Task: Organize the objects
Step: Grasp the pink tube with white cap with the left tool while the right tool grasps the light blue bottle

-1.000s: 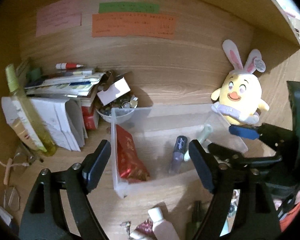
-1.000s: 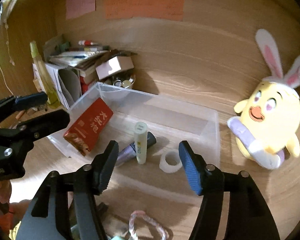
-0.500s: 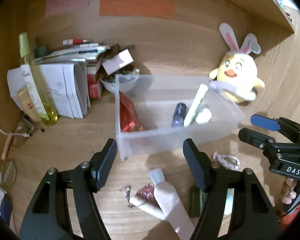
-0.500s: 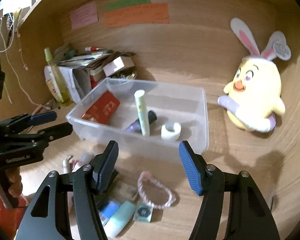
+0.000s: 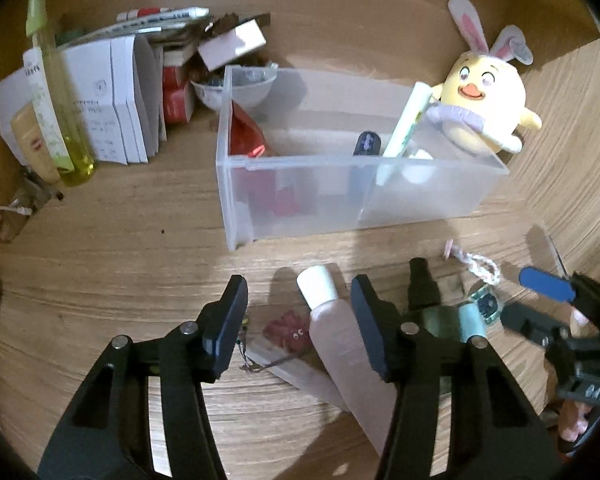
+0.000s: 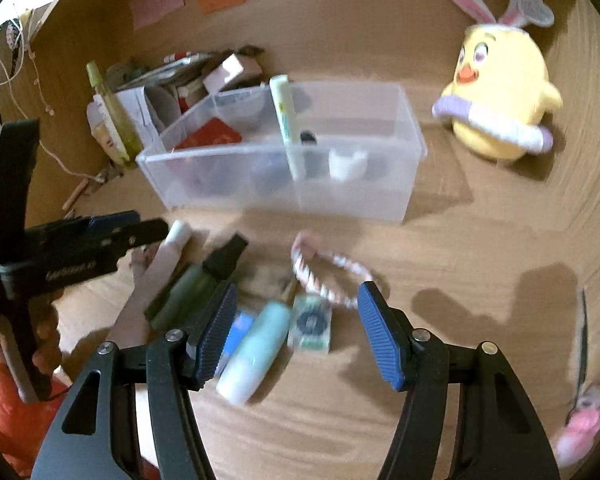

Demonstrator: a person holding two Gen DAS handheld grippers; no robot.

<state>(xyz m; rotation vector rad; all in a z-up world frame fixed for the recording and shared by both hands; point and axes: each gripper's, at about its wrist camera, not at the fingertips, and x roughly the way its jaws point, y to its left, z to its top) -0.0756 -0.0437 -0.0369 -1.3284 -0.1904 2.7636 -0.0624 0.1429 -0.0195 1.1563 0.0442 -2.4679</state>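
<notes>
Fingers [image 5: 236,316] (closing) around unlabelled tube [image 5: 340,336]

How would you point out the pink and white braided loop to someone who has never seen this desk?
Find the clear plastic box on the wooden desk. On the bare wood just in front of it lies the braided loop, beside bottles and tubes. It is the only soft, twisted ring among them.

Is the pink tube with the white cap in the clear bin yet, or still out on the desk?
Out. The pink tube lies on the desk in front of the bin.
</notes>
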